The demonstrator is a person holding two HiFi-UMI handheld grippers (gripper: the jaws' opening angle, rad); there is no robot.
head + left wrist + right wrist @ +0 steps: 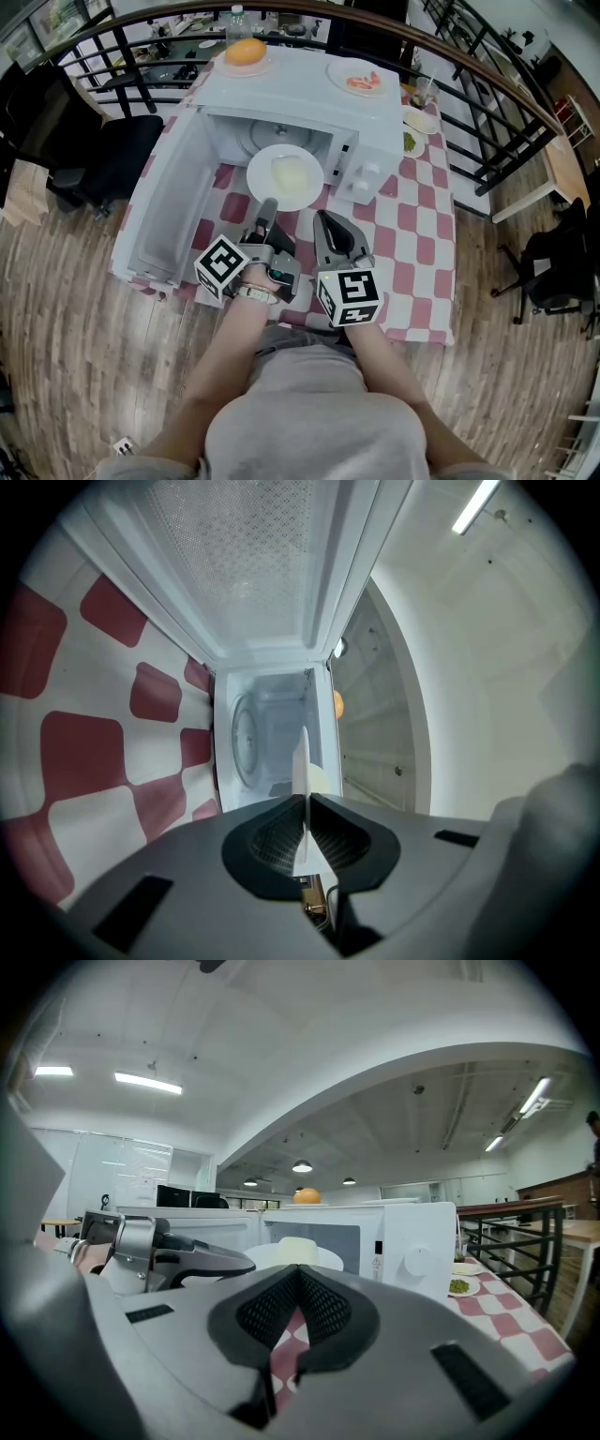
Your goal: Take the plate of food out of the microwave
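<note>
A white plate (286, 178) with a pale mound of food hangs level in front of the open microwave (309, 94), just outside its opening. My left gripper (269, 204) is shut on the plate's near rim. In the left gripper view the plate (302, 761) shows edge-on, pinched between the jaws of the left gripper (305, 803), with the oven cavity and its glass turntable (242, 742) beyond. My right gripper (323, 217) hovers to the right of the left one, shut and empty. From the right gripper (298, 1271) view the plate (295, 1252) sits straight ahead, with the left gripper (169, 1251) on its left.
The microwave door (159, 197) is swung wide to the left. On top of the microwave sit an orange (247, 52) on a plate and a plate of red food (361, 80). A dish of greens (412, 142) and a glass (422, 91) stand at the right. A railing (487, 84) runs behind the checked table.
</note>
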